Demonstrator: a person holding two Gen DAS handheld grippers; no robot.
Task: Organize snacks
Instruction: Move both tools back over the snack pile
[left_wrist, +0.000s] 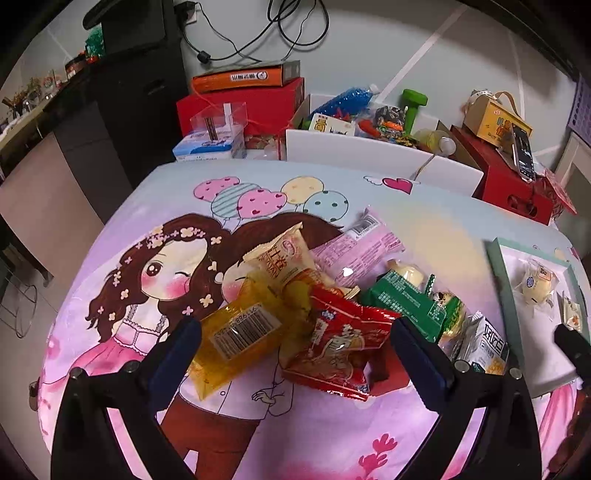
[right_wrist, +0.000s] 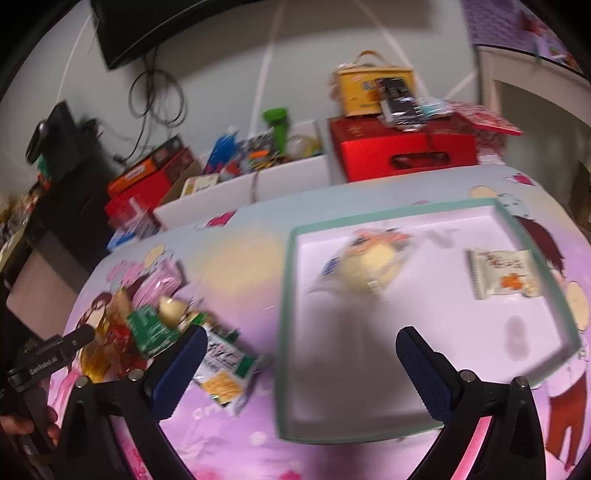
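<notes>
A heap of snack packs lies on the cartoon-print cloth. My left gripper (left_wrist: 295, 347) stands open over it, its fingers either side of a red pack (left_wrist: 338, 354) and a yellow pack (left_wrist: 236, 334). A beige pack (left_wrist: 284, 262), a pink pack (left_wrist: 360, 243), a green pack (left_wrist: 404, 299) and a white pack (left_wrist: 484, 345) lie around them. My right gripper (right_wrist: 301, 365) hovers open and empty above the near edge of the green-rimmed white tray (right_wrist: 546, 258). Inside the tray rest a round cream bun pack (right_wrist: 369, 267) and a small white pack (right_wrist: 502, 273).
White boxes (left_wrist: 354, 151) full of toys and red boxes (left_wrist: 513, 181) line the table's far edge. A black cabinet (left_wrist: 140, 96) stands at the left. A phone (left_wrist: 522, 149) leans on the red box. The other handheld gripper (right_wrist: 51, 356) shows at the right wrist view's left.
</notes>
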